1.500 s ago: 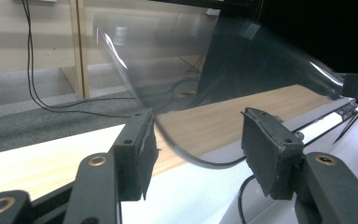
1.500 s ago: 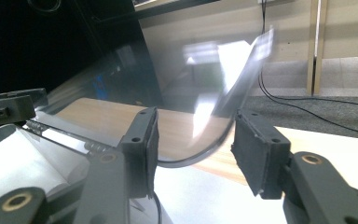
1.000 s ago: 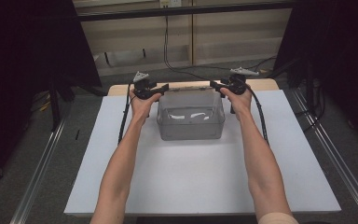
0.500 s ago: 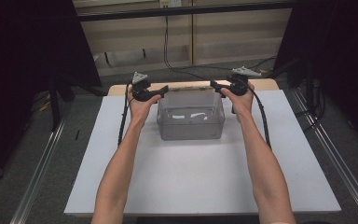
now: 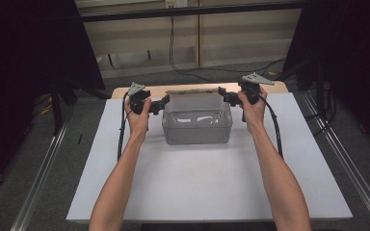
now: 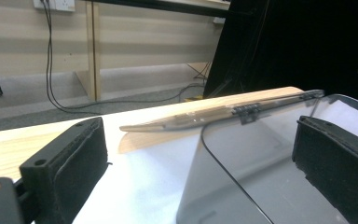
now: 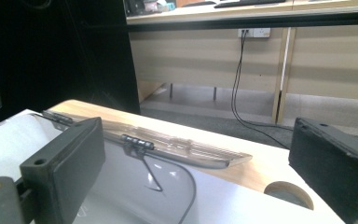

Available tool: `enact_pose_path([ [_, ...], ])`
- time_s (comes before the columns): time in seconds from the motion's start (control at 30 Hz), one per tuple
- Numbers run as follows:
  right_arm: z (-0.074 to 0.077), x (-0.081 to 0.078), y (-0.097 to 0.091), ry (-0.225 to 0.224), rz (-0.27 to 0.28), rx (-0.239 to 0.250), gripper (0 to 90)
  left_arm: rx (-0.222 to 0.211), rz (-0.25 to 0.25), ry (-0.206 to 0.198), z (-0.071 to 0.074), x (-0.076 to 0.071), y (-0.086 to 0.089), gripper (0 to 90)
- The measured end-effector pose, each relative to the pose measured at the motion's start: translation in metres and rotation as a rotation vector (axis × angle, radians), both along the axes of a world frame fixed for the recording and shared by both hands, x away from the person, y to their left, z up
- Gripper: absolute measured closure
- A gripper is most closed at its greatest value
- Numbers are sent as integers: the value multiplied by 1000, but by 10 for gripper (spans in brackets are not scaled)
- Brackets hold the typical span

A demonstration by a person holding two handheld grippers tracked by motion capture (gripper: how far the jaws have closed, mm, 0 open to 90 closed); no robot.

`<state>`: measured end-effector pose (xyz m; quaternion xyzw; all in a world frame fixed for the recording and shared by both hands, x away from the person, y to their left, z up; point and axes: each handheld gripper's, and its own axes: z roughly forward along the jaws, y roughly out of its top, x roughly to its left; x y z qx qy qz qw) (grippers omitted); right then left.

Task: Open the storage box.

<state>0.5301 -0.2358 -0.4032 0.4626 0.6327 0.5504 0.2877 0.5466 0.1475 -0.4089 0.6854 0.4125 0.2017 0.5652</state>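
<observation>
**Clear bin flanked by two grippers at far end of white table**

White table top (image 5: 207,187) over a wooden bench (image 7: 256,168), grey floor around, pale wood panelling and dangling cables (image 5: 172,43) at the far wall, black curtains to left and right.

Toward the far middle of the white surface: a clear plastic bin (image 5: 197,126), lid (image 5: 192,90) swung open and lying back along the far edge over the wood strip. Hinges (image 6: 246,110) visible on the far rim in both gripper views.

Left gripper (image 5: 160,104) held at the bin's left end, jaws parted wide; in the left gripper view, the bin's left wall standing between the two black pads (image 6: 67,172), touching neither as far as can be seen. Left hand (image 5: 138,114) wrapped round the handle.

Right gripper (image 5: 225,97) at the bin's right end, jaws likewise spread apart, the bin's rounded corner rising between them in the right gripper view. Contact with the wall: cannot tell. Right hand (image 5: 253,107) on the handle, cable (image 5: 274,130) trailing along the forearm.

Round hole (image 7: 289,193) in the wood, just beyond the white surface on the right.
</observation>
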Motion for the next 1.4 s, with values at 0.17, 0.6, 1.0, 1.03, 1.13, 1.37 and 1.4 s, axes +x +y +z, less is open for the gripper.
enact_pose_path([
  [0.17, 2, -13, 4, -20, -4, -8, 27, 26, -7, -49, 8, -18, 2, 34],
  [0.6, 5, -49, 9, -63, -4, -46, 40, 44, -13, -118, 14, -60, 9, 32],
  [1.0, 9, -90, -6, -93, -33, -81, 10, 28, -1, -146, 16, -103, 19, 33],
  [1.03, 10, -94, -7, -99, -32, -80, 10, 35, -2, -152, 15, -106, 20, 33],
  [1.13, 11, -110, -9, -110, -33, -95, 9, 45, 18, -172, 11, -117, 25, 32],
  [1.37, 0, -147, -18, -116, -65, -103, 8, 51, 48, -157, -3, -142, 43, 32],
  [1.4, -2, -153, -19, -119, -75, -102, 8, 39, 56, -146, -5, -146, 44, 32],
])
